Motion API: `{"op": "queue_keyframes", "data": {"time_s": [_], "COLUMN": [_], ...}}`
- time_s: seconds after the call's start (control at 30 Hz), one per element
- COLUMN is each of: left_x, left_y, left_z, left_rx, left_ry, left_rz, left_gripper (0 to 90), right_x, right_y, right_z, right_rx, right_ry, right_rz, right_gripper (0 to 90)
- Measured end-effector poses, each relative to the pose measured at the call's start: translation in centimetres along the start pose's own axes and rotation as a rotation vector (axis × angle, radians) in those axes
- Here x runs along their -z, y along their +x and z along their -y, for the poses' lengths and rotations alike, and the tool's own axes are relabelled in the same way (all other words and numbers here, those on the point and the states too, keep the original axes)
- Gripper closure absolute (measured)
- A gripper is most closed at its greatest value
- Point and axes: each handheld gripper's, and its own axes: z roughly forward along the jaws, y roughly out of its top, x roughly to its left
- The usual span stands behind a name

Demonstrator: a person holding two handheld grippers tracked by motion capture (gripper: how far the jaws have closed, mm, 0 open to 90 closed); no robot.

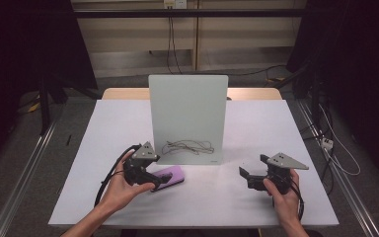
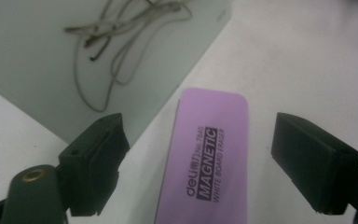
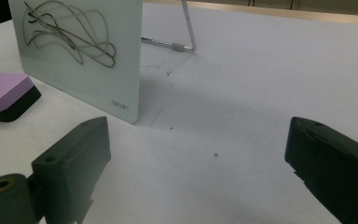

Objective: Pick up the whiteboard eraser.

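Lying flat, purple eraser [image 2: 209, 163] points toward whiteboard [image 2: 32, 56]

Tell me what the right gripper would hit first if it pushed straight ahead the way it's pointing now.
Probably nothing soon: ahead of the right gripper lies bare table. The whiteboard and its wire stand sit left of that line, though depth is hard to judge.

The eraser [image 2: 209, 163] runs off the bottom edge beside the whiteboard [image 2: 37, 60]; its smallest print is unreadable.

left gripper [image 1: 162, 181] jaws apart; right gripper [image 1: 243, 176] agape
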Motion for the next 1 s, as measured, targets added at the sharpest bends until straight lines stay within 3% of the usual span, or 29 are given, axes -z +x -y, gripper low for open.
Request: {"op": "queue_keyframes", "data": {"time_s": [0.1,0.13,0.2,0.3,0.33,0.43,1.0], "left_x": [-0.1,-0.3,-0.4,-1.0,-1.3,-2.0,-2.8], "left_y": [-0.2,-0.2,-0.2,-0.2,0.0,-0.1,0.0], "left_z": [0.0,0.0,0.1,0.1,0.1,0.3,0.5], "left_rx": [-0.033,-0.051,-0.054,-0.073,-0.071,-0.068,-0.085], "left_ry": [0.042,0.062,0.068,0.115,0.129,0.162,0.216], "left_rz": [-0.002,0.018,0.022,0.037,0.063,0.061,0.049], "left_gripper": [24.2,24.7,27.9,30.8,31.3,32.7,38.3], "right_x": [0.0,-0.1,-0.2,-0.2,-0.2,-0.2,-0.3], "right_y": [0.1,0.1,0.1,0.1,0.1,0.2,0.2], "right_z": [0.0,0.0,0.0,-0.1,-0.1,-0.1,-0.1], "right_rx": [0.006,0.008,0.008,0.01,0.009,0.01,0.014], "right_ry": [0.001,0.0,0.002,0.002,0.003,0.007,0.009], "right_rz": [-0.004,-0.003,-0.003,-0.007,-0.009,-0.014,-0.02], "right_gripper": [6.5,6.5,6.4,6.5,6.4,6.4,6.5]}}
